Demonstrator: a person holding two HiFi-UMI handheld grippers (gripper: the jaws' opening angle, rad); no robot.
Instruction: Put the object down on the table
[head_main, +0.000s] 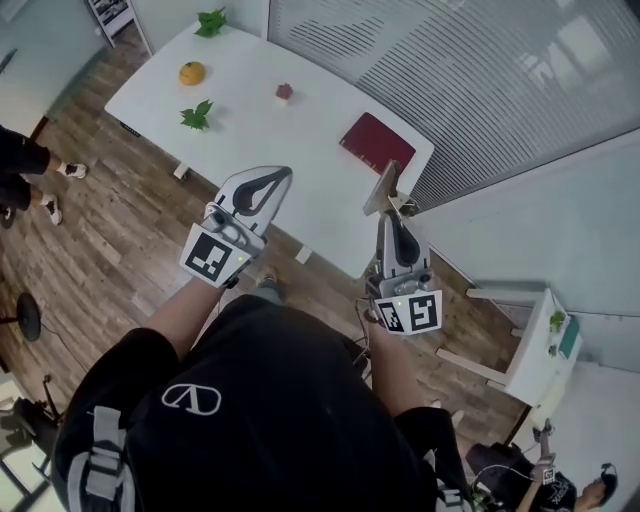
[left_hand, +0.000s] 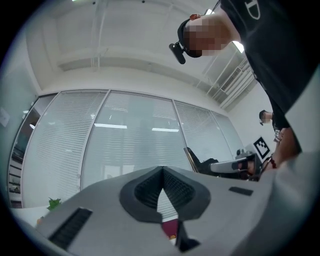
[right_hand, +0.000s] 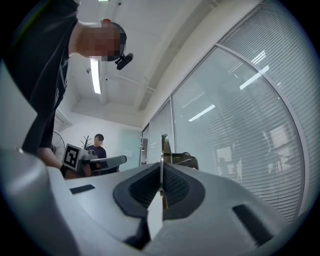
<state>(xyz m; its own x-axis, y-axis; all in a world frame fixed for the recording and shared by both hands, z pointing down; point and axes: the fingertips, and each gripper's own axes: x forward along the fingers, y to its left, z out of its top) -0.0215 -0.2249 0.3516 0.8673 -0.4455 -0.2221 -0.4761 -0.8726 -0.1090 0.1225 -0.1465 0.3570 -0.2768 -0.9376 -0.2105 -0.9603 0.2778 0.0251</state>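
My right gripper (head_main: 388, 216) (right_hand: 161, 169) is shut on a thin flat grey object (head_main: 383, 188) (right_hand: 163, 146), gripped edge-on and sticking out past the jaws. In the head view the object's tip hangs over the near corner of the white table (head_main: 300, 150), just short of a dark red book (head_main: 377, 142). The same object (left_hand: 191, 159) shows at the right of the left gripper view. My left gripper (head_main: 283, 176) (left_hand: 163, 170) is shut with nothing in it, held over the floor in front of the table's near edge.
On the table lie an orange (head_main: 191, 72), a small red cube (head_main: 284, 92) and two green leaf sprigs (head_main: 197, 115) (head_main: 210, 22). A person's legs (head_main: 25, 170) are at the left. A white stand (head_main: 540, 345) is at the right. A glass wall with blinds (head_main: 470, 70) runs behind the table.
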